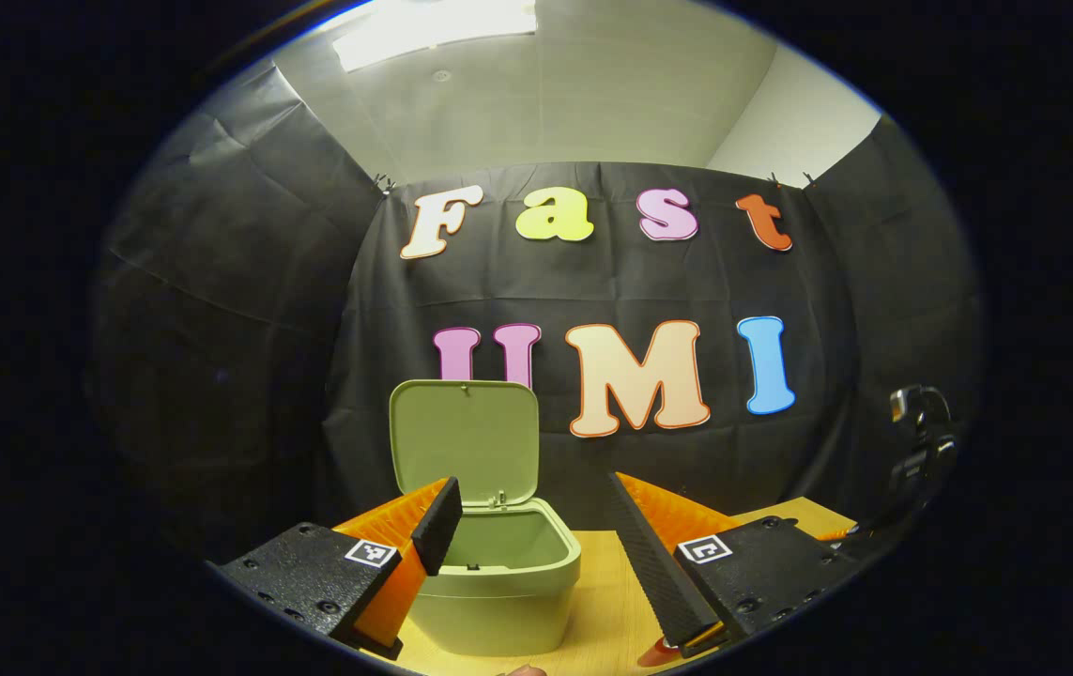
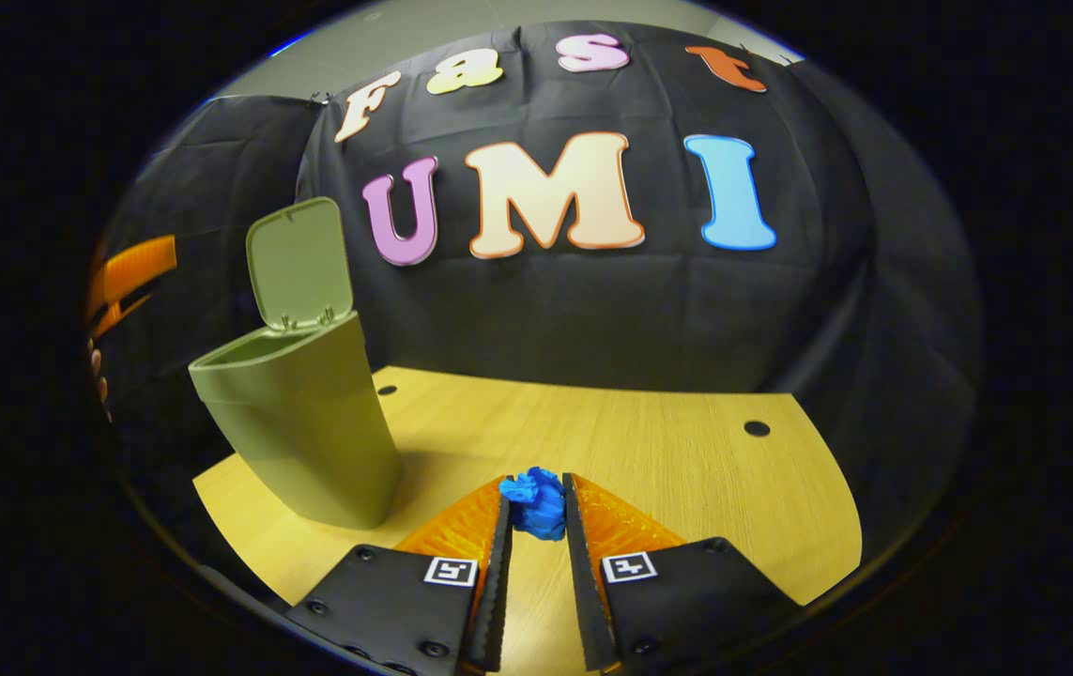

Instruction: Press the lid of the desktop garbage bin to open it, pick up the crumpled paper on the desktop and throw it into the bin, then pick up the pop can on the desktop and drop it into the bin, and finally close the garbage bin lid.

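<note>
Bin (image 2: 297,427) is the landmark: green, lid (image 2: 298,263) swung up and standing roughly upright at its back edge, on the wooden desktop (image 2: 686,469).

Right gripper (image 2: 536,502) sits low over the desktop, to the right of the bin and nearer the camera, fingers pointing forward toward the booth wall. Jaws narrow, both fingers pressed against the blue crumpled paper (image 2: 536,502), which sits pinched between the tips. Can't tell whether the paper is touching the desktop or lifted off it.

Left gripper (image 1: 527,516) is level, just in front of the bin (image 1: 498,582) and looking across its open mouth. Jaws wide apart, nothing between them; its left finger overlaps the bin rim in its own view, contact unclear.

In the right gripper view, an orange gripper part and fingertips of a hand (image 2: 99,371) show at the far left, beyond the bin.
</note>
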